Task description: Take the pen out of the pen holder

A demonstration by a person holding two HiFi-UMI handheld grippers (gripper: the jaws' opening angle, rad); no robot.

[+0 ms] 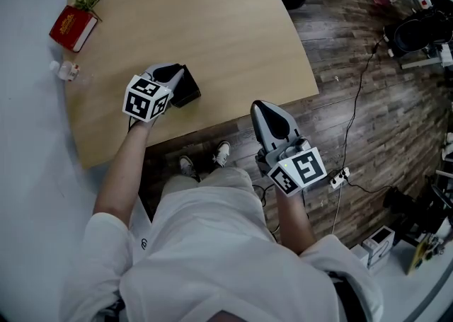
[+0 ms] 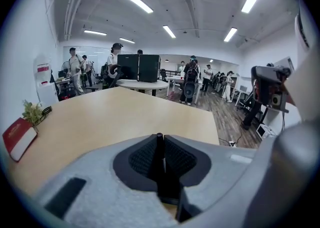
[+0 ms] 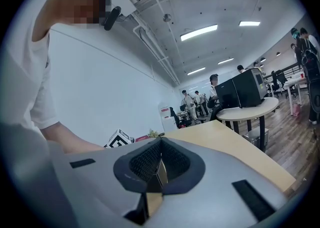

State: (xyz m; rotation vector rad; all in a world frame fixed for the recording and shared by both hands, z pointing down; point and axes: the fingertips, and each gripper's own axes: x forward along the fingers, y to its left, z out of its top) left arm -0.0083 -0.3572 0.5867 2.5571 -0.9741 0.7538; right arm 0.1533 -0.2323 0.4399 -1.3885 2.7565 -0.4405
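While the left claw (image 2: 160, 139) is clamped on the black pen (image 2: 160, 164), the black pen holder (image 1: 187, 87) sits near the front edge of the worktop (image 1: 212, 23), with bare wood beyond. Closed and empty, the right claw (image 3: 161, 142) hangs past that edge. Gold print on the red box (image 1: 72, 28) is unreadable.

Head view steeply down over the table (image 1: 212, 30); both gripper views close and low across it.
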